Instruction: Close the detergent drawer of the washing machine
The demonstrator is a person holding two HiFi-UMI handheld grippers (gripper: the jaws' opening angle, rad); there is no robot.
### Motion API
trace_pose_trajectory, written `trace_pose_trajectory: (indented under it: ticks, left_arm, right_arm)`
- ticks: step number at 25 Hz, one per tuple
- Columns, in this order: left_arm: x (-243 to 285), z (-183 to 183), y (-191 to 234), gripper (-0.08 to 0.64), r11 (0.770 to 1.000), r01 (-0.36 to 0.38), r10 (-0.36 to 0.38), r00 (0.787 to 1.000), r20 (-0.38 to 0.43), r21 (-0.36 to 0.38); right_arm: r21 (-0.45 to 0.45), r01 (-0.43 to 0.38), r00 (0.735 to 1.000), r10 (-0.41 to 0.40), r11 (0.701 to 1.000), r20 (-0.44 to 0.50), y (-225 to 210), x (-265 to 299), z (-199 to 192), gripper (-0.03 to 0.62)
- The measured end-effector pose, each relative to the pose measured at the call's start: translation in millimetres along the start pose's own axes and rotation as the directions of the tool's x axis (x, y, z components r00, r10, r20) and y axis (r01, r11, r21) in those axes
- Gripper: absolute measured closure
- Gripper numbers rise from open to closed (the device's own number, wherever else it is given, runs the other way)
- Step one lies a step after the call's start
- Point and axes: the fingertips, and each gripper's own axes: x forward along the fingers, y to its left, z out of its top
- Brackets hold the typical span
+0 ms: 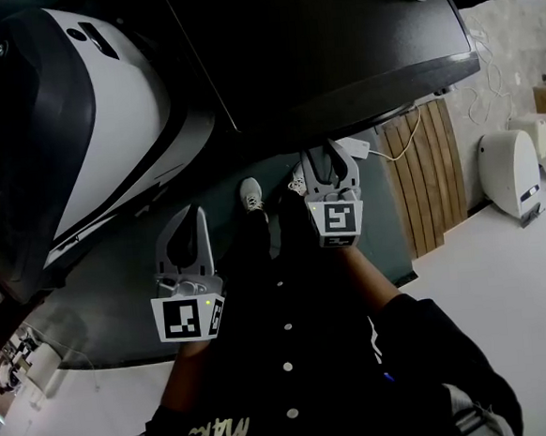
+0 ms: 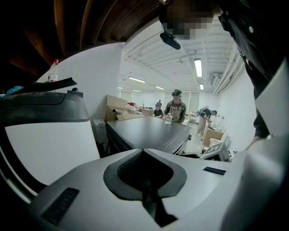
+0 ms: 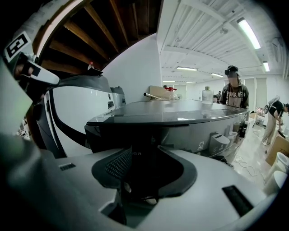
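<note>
The washing machine (image 1: 334, 38) has a dark glossy top and fills the upper middle of the head view. My right gripper (image 1: 329, 153) reaches under its front edge. In the right gripper view the dark drawer front (image 3: 118, 134), with small pale letters on it, stands just below the lid at the machine's left corner. My right gripper (image 3: 145, 151) has its jaws apart, with that dark front between them; I see no pad pressing on it. My left gripper (image 1: 188, 219) hangs lower left, away from the machine. Its fingertips (image 2: 142, 152) meet with nothing between them.
A white and black machine (image 1: 105, 113) stands at the left. A slatted wooden panel (image 1: 429, 172), a white cable (image 1: 401, 150) and a white appliance (image 1: 514, 175) lie to the right. My shoe (image 1: 251, 195) shows on the floor. A person (image 3: 233, 90) stands beyond the machine.
</note>
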Motion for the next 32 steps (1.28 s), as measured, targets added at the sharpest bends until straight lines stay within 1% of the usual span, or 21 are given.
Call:
trace_pose_trajectory:
  ticks: [3,6,8,12,16,18,24,27,32]
  left_arm:
    - [2,-1,0,0.557,1.0,-0.001,0.001,1.0,-0.006,-0.005]
    - [5,-1,-1,0.557,1.0,0.005,-0.005,1.0,-0.009,-0.006]
    - [6,-1,-3,0.557,1.0,0.009,-0.009,1.0,-0.012,-0.005]
    - [10,0,-1,0.557,1.0,0.009,-0.009,1.0,-0.016,-0.001]
    - [11,0,-2,0.557,1.0,0.01,-0.01,1.0,-0.018,0.002]
    - [11,0,-3,0.557,1.0,0.009,-0.009,1.0,-0.018,0.003]
    - [8,4,-4,0.557,1.0,-0.003,0.003,1.0,-0.005,0.005]
    - [5,5,-2,0.557,1.0,-0.008,0.008,1.0,0.005,0.007]
    - [3,13,-1,0.557,1.0,-0.005,0.005,0.999,0.035,0.01]
  right_arm:
    - [-0.028,-0.003,1.0,0.003,1.0,-0.02,0,0,1,0.41]
    - [-0.02,0.01,1.0,-0.01,1.0,-0.004,0,1,3,0.41]
    - [-0.03,0.009,1.0,-0.009,1.0,-0.018,0,1,3,0.41]
    - [-0.006,0.013,1.0,-0.013,1.0,0.001,-2,2,1,0.408]
    - [0.0,0.013,0.999,-0.013,1.0,-0.036,0,6,9,0.407]
    - [-0.001,0.01,0.999,-0.01,1.0,-0.032,1,6,9,0.407]
    - [0.01,0.011,1.0,-0.01,1.0,-0.022,0,6,6,0.407]
    - [-0.001,0.004,1.0,-0.004,1.0,-0.024,2,7,5,0.408]
    - [-0.014,-0.006,0.997,0.005,1.0,-0.077,2,7,-1,0.41]
